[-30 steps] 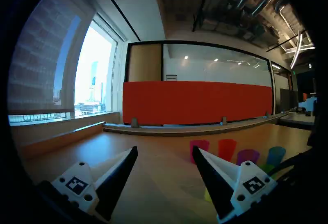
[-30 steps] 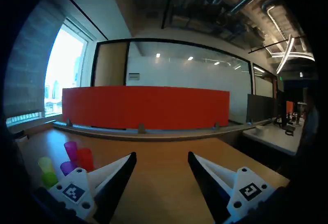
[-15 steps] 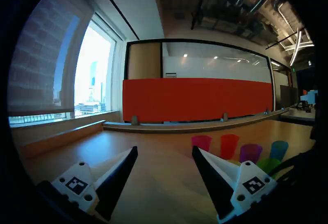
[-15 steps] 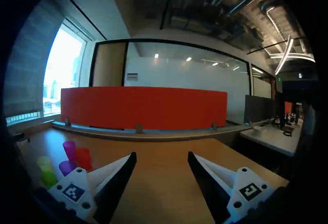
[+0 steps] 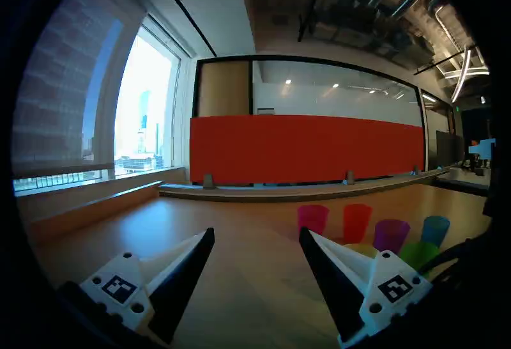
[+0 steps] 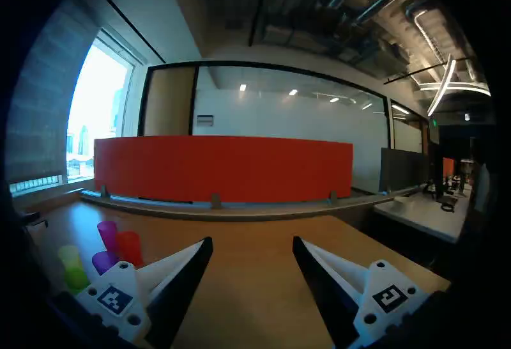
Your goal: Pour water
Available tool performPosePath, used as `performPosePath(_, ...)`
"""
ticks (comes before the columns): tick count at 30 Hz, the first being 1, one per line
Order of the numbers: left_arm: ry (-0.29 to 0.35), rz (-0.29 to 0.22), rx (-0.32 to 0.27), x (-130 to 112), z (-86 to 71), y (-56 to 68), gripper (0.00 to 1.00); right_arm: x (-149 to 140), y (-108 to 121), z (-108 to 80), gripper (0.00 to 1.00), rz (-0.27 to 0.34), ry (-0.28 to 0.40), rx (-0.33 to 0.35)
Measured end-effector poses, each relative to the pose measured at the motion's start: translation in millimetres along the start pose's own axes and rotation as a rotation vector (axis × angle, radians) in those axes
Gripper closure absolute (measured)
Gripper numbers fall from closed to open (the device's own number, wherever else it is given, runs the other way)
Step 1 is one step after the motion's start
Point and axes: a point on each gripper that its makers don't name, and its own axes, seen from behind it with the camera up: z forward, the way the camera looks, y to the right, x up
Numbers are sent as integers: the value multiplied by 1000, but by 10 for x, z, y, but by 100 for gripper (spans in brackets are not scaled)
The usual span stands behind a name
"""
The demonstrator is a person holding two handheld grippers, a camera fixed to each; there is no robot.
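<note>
Several translucent plastic cups stand on the wooden table. In the left gripper view a pink cup (image 5: 312,218), a red cup (image 5: 356,222), a purple cup (image 5: 390,234), a blue cup (image 5: 435,230) and a green cup (image 5: 418,254) sit right of my left gripper (image 5: 255,243), which is open above the table. The right gripper view has the pink cup (image 6: 107,234), red cup (image 6: 129,247), purple cup (image 6: 102,261) and two green cups (image 6: 73,269) at lower left. My right gripper (image 6: 249,250) is open over bare wood.
An orange divider panel (image 5: 306,151) runs along the table's far edge. A window (image 5: 144,119) and sill are on the left. Another desk (image 6: 425,211) with small items stands to the right beyond a gap.
In the left gripper view the cups have shifted slightly up and left as that gripper tilted down. The right gripper view is almost unchanged.
</note>
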Motion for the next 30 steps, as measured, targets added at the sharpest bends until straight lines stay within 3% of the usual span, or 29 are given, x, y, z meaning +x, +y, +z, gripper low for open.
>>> performPosePath(23,-2,3,3,-21,9,-9,1,32,-87,-24,3,-8,47,43)
performPosePath(30,-2,3,3,-27,12,-17,1,-128,-162,40,3,-17,46,79)
